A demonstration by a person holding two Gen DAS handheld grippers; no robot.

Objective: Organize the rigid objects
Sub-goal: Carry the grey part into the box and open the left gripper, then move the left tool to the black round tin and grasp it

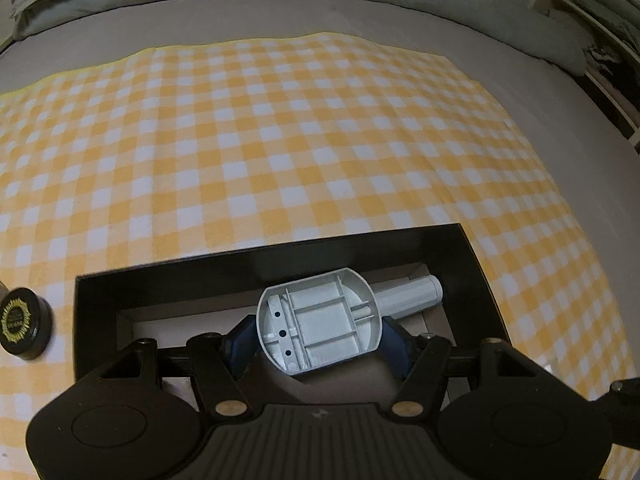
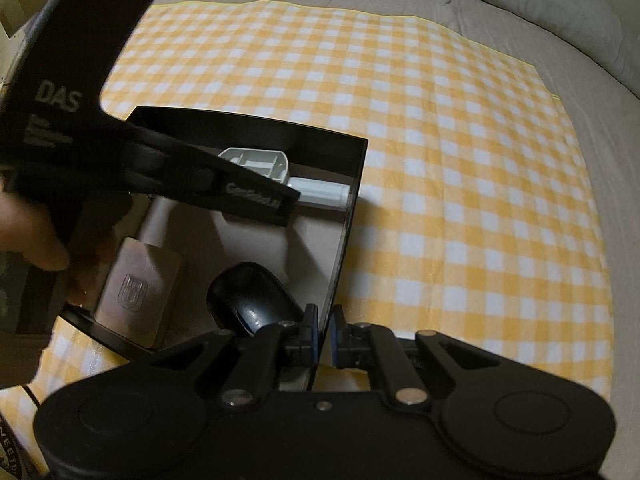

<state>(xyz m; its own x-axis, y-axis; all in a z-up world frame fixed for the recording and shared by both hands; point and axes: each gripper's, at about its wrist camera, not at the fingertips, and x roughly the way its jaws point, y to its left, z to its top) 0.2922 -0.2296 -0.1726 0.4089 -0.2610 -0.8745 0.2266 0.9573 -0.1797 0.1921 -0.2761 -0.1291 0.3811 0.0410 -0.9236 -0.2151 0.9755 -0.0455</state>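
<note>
A black open box [image 1: 280, 258] lies on the yellow checked cloth [image 1: 280, 128]. My left gripper [image 1: 320, 336] is shut on a grey ribbed plastic part with a round handle [image 1: 320, 320] and holds it over the box's inside. In the right wrist view the same grey part [image 2: 264, 164] is at the box's far end under the left gripper's body [image 2: 120, 152]. My right gripper [image 2: 325, 336] is shut on the box's near right wall [image 2: 344, 240]. Inside the box lie a black computer mouse [image 2: 256, 300] and a pinkish flat case [image 2: 140, 284].
A round black lid with a gold emblem [image 1: 22, 322] lies on the cloth left of the box. A person's hand [image 2: 28, 236] holds the left gripper. Grey bedding and pillows [image 1: 520, 20] border the cloth at the back.
</note>
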